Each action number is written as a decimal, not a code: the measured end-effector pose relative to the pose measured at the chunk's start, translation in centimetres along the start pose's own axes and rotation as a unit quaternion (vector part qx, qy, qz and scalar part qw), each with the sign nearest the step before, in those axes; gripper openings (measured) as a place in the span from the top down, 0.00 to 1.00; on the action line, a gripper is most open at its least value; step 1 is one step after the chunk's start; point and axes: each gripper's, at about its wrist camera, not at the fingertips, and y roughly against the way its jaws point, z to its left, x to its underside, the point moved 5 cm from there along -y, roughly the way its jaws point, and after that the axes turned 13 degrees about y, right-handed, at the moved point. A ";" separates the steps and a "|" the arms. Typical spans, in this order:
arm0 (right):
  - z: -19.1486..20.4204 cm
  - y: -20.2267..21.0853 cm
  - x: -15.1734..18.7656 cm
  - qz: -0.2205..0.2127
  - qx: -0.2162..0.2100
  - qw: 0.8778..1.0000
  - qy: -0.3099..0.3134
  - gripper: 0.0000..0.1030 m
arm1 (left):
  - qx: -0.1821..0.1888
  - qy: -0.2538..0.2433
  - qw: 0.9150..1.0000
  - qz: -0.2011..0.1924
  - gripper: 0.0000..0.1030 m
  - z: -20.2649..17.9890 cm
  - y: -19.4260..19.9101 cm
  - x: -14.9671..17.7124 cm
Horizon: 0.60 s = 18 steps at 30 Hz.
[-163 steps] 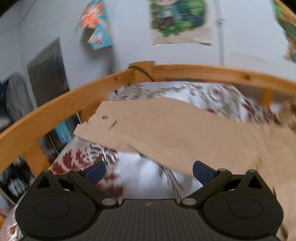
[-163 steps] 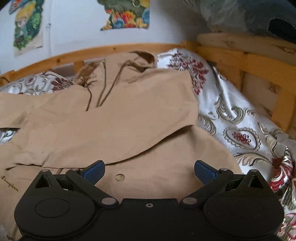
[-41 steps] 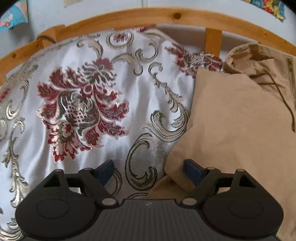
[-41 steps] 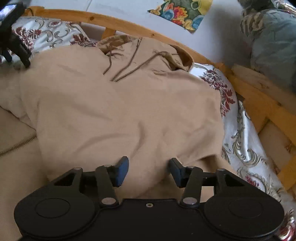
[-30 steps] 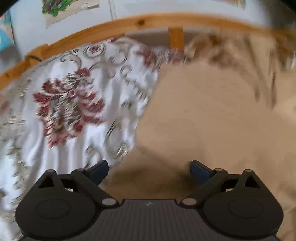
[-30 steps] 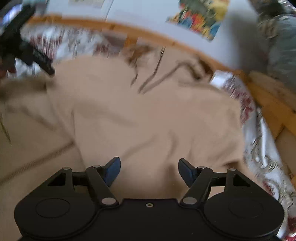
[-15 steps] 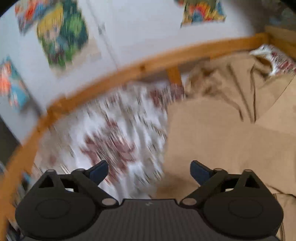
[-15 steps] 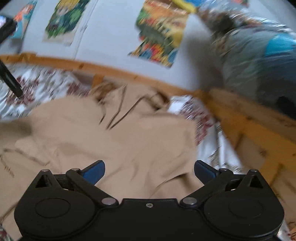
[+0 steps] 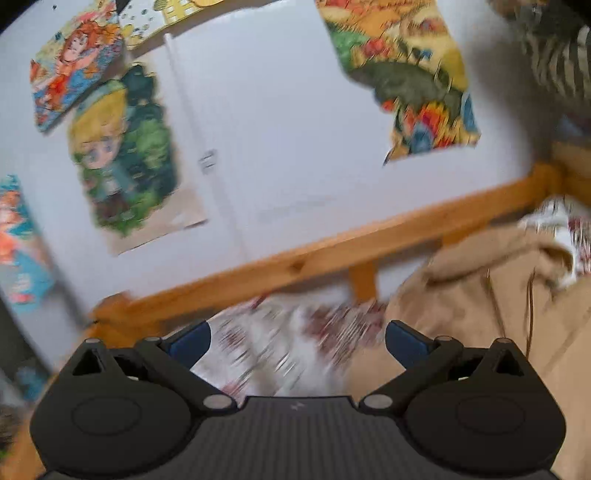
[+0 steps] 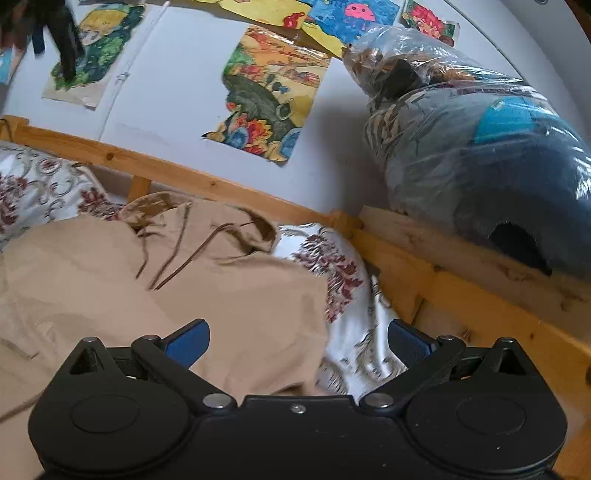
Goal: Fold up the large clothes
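Tan cloth fills the lower left of the right wrist view: a hooded jacket [image 10: 229, 295] lies spread on the bedspread [image 10: 343, 295], its hood bunched against the wooden bed rail [image 10: 207, 181] and its dark drawstrings [image 10: 177, 266] trailing down across the chest. One folded panel of the jacket ends in a straight edge beside the white, red-flowered bedspread, which shows on both sides of the garment. The right gripper [image 10: 298, 341] hangs above the jacket's near edge with its jaws spread wide, having just been opening, and nothing sits between the blue pads [image 10: 188, 341]; it touches no cloth. In the left wrist view, which is blurred, the left gripper [image 9: 298, 341] is likewise wide open and empty, pointing toward the rail [image 9: 332, 254] and the white wall [image 9: 280, 122], with the jacket [image 9: 480, 302] off to its right and the bedspread [image 9: 288, 343] beneath it. Torn cartoon posters [image 9: 122, 155] are stuck on the wall. At the far right of the right wrist view a clear plastic bag stuffed with bedding or clothes [image 10: 480, 158] rests on the wooden frame at the bed's end. The left gripper also appears in the right view's top left corner as a dark shape [image 10: 62, 33].
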 end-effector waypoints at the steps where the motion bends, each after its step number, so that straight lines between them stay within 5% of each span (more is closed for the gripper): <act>1: -0.4 -1.4 -0.8 -0.007 -0.007 1.000 0.018 0.01 | 0.008 0.003 1.000 0.000 0.02 -0.4 -2.1 0.8; 4: -0.8 -8.3 -3.7 -0.002 -0.045 0.996 0.071 0.01 | 0.046 0.004 0.999 0.022 0.02 -1.2 -7.6 3.1; 8: -0.3 -18.8 -7.5 0.010 -0.065 0.995 0.071 0.20 | 0.039 -0.001 0.998 0.055 0.08 -2.6 -14.4 4.7; 13: 1.2 -29.9 -10.7 0.054 -0.059 0.989 0.127 0.40 | -0.009 -0.087 0.995 0.053 0.50 -6.6 -19.8 5.3; 15: 1.6 -32.3 -11.9 0.063 -0.065 0.986 0.140 0.40 | -0.003 -0.121 0.992 0.044 0.49 -8.4 -21.4 5.3; 17: 2.3 -34.1 -12.7 0.082 -0.084 0.980 0.162 0.42 | 0.022 -0.103 0.993 0.049 0.39 -9.1 -22.5 5.3; 18: 2.6 -34.5 -13.0 0.084 -0.094 0.977 0.172 0.54 | 0.026 -0.092 0.994 0.054 0.30 -9.3 -23.1 5.3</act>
